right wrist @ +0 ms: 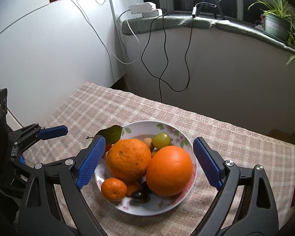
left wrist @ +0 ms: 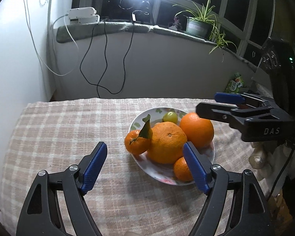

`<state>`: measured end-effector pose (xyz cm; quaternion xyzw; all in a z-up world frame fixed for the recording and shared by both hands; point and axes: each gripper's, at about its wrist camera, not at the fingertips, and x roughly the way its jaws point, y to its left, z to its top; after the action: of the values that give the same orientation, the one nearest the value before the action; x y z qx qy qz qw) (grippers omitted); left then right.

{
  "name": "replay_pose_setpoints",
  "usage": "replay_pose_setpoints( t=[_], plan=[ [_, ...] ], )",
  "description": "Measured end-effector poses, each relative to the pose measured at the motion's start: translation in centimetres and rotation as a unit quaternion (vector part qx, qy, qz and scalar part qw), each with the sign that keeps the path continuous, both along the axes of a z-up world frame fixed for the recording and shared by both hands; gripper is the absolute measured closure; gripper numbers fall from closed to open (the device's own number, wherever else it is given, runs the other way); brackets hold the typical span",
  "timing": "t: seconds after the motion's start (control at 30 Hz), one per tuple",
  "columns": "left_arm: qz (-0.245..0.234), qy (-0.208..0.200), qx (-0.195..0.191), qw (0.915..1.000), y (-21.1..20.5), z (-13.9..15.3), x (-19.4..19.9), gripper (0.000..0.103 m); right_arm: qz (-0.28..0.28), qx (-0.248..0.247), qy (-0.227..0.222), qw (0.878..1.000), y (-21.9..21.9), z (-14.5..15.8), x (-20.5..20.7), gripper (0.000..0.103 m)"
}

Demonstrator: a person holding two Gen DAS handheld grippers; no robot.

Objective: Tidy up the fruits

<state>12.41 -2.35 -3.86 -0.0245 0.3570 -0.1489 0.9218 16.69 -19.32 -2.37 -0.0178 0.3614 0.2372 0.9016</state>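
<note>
A floral white plate (left wrist: pixel 136 123) (right wrist: pixel 145 208) on the checked cloth holds two large oranges (left wrist: pixel 167 142) (right wrist: pixel 169 170), two small mandarins (left wrist: pixel 136 141) (right wrist: pixel 114 189), one with a leaf, a green grape (left wrist: pixel 170 117) (right wrist: pixel 161 140) and some dark fruit (right wrist: pixel 140 194). My left gripper (left wrist: pixel 145 167) stands open just in front of the plate's left side, with nothing between its pads. My right gripper (right wrist: pixel 148 162) is open too, its blue pads wide on either side of the fruit pile, touching none of it. In the left wrist view the right gripper (left wrist: pixel 216 106) reaches in from the right over the plate.
The checked cloth (left wrist: pixel 68 129) covers the table, whose far edge meets a white wall with hanging cables (left wrist: pixel 106 63). A white cabinet (left wrist: pixel 15 49) stands at the left. Potted plants (left wrist: pixel 200 23) sit on the windowsill. A green packet (left wrist: pixel 236 83) lies at the far right.
</note>
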Motion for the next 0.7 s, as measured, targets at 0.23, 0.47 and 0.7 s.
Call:
replay_pose_setpoints(
  t=[0.23, 0.47, 0.7],
  plan=[
    [0.021, -0.011, 0.016, 0.9996, 0.0, 0.5, -1.5, 0.023, -0.031, 0.009, -0.013, 0.999, -1.4, 0.3, -2.5, 0.009],
    [0.038, -0.014, 0.017, 0.9990, 0.2, 0.4, -2.7, 0.023, -0.078, 0.000, -0.028, 0.997, -2.2, 0.6, -5.1, 0.009],
    [0.050, -0.017, 0.014, 0.9985, 0.5, 0.8, -3.7, 0.023, -0.120, -0.020, -0.051, 0.991, -2.0, 1.0, -7.6, 0.000]
  ],
)
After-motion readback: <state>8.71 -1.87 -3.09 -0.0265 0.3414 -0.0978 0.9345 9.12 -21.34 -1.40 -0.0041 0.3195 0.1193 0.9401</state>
